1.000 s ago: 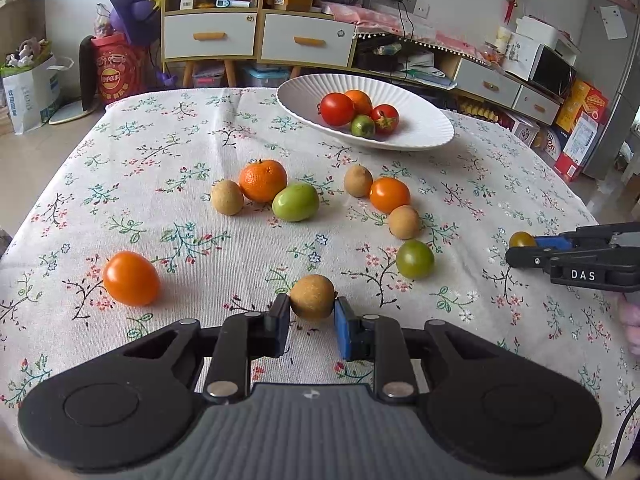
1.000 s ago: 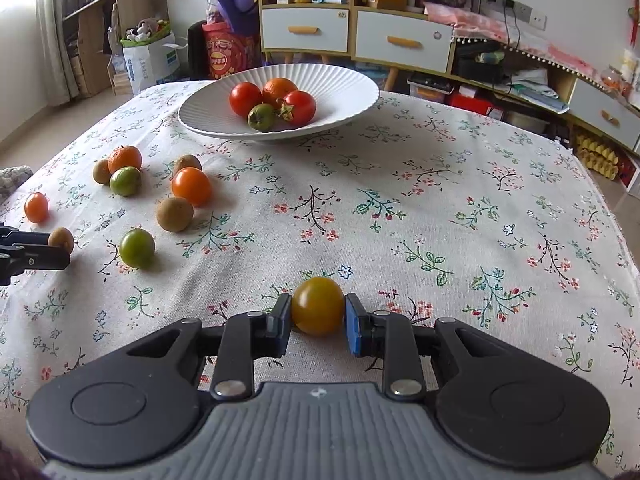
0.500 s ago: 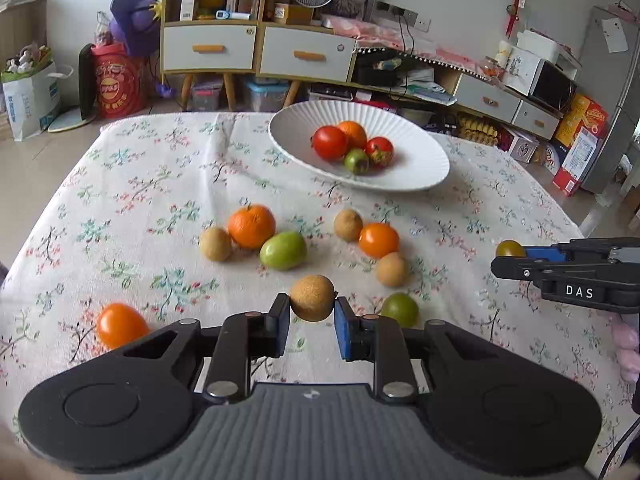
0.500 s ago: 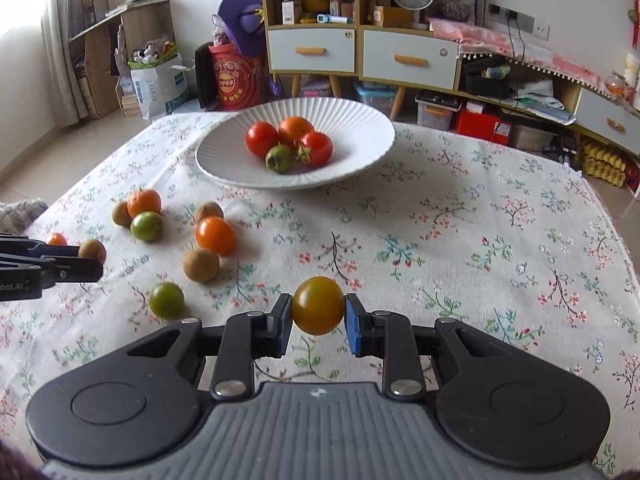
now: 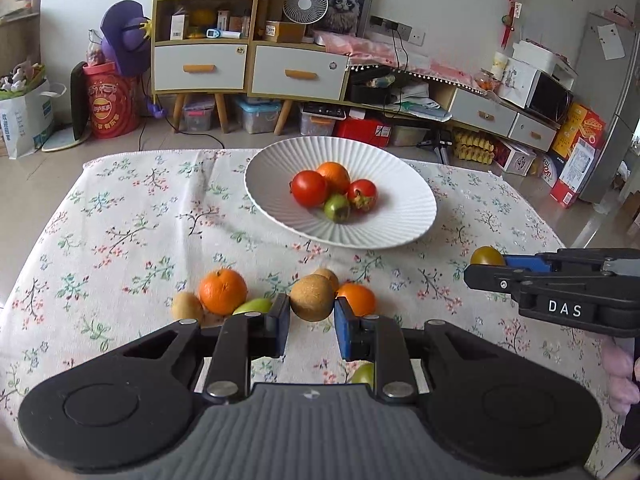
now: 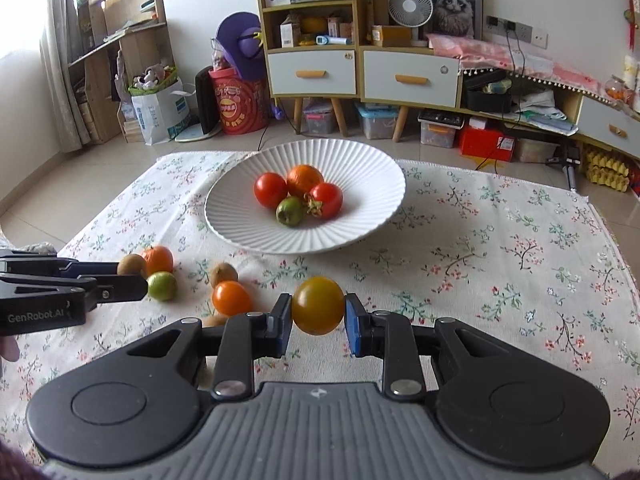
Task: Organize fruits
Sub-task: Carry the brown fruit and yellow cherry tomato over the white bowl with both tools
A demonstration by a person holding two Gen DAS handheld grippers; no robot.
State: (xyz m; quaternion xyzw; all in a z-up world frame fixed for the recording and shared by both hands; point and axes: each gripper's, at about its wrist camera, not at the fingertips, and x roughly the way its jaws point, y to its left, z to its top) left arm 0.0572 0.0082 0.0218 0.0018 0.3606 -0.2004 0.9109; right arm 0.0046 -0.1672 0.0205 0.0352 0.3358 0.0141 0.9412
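Floral tablecloth (image 6: 480, 248), white bowl (image 6: 360, 168) holding four fruits, left tool (image 5: 308, 320) clamping brown fruit (image 5: 311, 298), right tool (image 6: 318, 322) clamping yellow tomato (image 6: 318, 305)

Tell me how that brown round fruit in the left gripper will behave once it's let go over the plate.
The brown fruit looks nearly spherical, so it will probably roll on release. The white plate dishes inward, so it should settle toward the fruits at its middle. Its rough, matte skin suggests the left gripper has a fairly secure hold.

Bare cloth (image 6: 480, 264) right of bowl (image 6: 360, 160); loose fruit (image 6: 231, 298) crowds left.
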